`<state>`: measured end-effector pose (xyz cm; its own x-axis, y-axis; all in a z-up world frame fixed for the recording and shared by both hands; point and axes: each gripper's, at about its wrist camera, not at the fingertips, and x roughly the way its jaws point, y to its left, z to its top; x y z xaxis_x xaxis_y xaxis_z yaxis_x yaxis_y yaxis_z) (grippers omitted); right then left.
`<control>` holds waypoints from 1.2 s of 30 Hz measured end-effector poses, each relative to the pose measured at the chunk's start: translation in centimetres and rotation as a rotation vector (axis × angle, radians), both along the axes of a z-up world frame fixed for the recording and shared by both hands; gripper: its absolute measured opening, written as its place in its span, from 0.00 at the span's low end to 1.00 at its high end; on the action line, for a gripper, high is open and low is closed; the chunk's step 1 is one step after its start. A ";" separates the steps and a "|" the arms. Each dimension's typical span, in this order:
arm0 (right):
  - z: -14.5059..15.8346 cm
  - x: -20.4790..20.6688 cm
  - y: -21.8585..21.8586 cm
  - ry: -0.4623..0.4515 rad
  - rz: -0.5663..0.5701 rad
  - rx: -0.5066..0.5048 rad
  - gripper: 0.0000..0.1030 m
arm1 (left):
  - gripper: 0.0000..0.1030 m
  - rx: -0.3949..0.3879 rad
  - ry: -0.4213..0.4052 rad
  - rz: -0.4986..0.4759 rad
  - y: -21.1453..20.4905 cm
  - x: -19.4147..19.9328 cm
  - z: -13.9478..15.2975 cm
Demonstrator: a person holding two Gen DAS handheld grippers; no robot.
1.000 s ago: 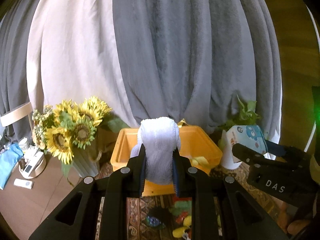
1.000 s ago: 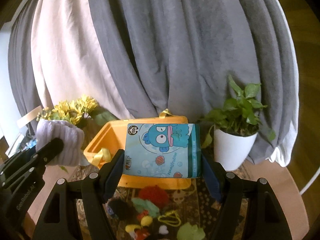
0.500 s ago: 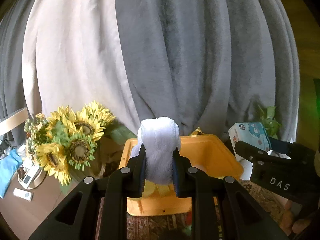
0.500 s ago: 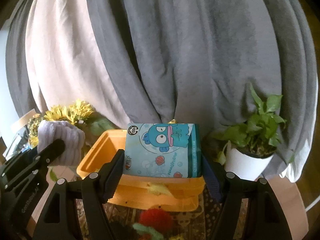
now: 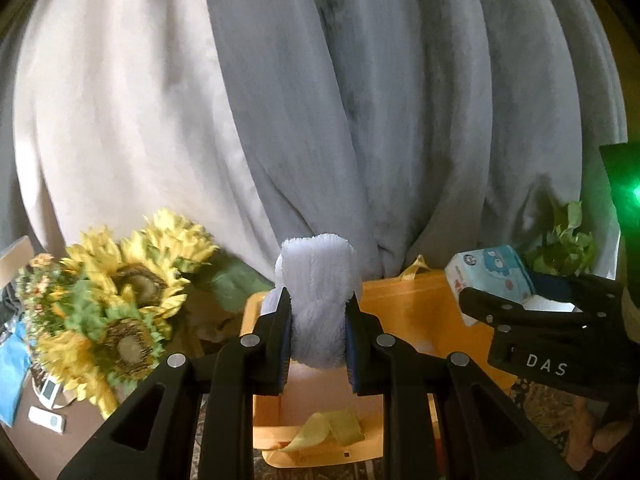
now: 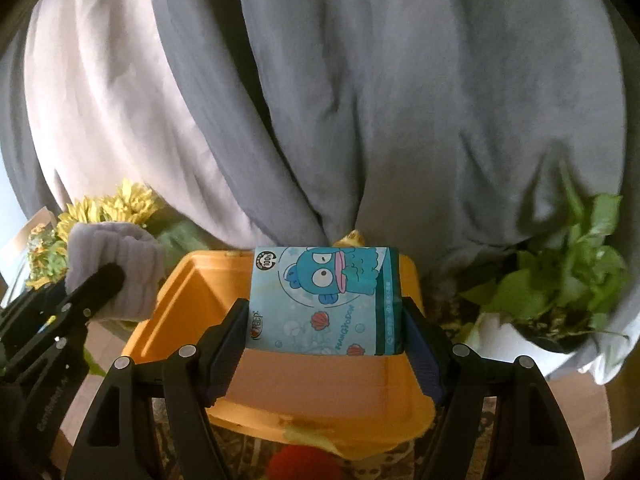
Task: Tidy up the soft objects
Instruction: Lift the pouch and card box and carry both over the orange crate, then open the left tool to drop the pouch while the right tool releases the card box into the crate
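Towel roll (image 5: 316,300) stands upright in left tongs (image 5: 318,344) above bin (image 5: 404,312).

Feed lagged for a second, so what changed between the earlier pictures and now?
Both hand-held grippers moved forward toward the orange bin, which now sits closer beneath them. Unchanged: left hand-held gripper clamps the rolled towel, right hand-held gripper clamps the tissue pack. Nothing released.

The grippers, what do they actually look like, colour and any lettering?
Both are matte black plastic with silver rivets and dark blue finger pads. The right gripper has white "DAS" lettering on its side. The left gripper shows no cables.
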<state>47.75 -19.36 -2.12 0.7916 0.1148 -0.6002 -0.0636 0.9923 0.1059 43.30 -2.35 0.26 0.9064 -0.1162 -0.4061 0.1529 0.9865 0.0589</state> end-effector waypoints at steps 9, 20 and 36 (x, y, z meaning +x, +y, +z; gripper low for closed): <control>-3.1 4.9 0.2 0.158 0.027 0.019 0.71 | 0.23 0.033 0.165 -0.032 -0.9 5.7 -2.7; -6.7 7.5 1.0 0.312 0.054 -0.030 0.71 | 0.25 0.059 0.363 -0.066 -1.4 9.3 -6.8; -6.3 7.6 0.6 0.344 0.027 -0.019 0.77 | 0.65 0.071 0.419 -0.059 -1.4 9.6 -8.1</control>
<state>55.39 -18.76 -8.44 0.5395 0.1193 -0.8335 -0.0538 0.9928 0.1073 52.87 -3.80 -7.83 0.6538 -0.1217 -0.7468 0.2340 0.9711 0.0467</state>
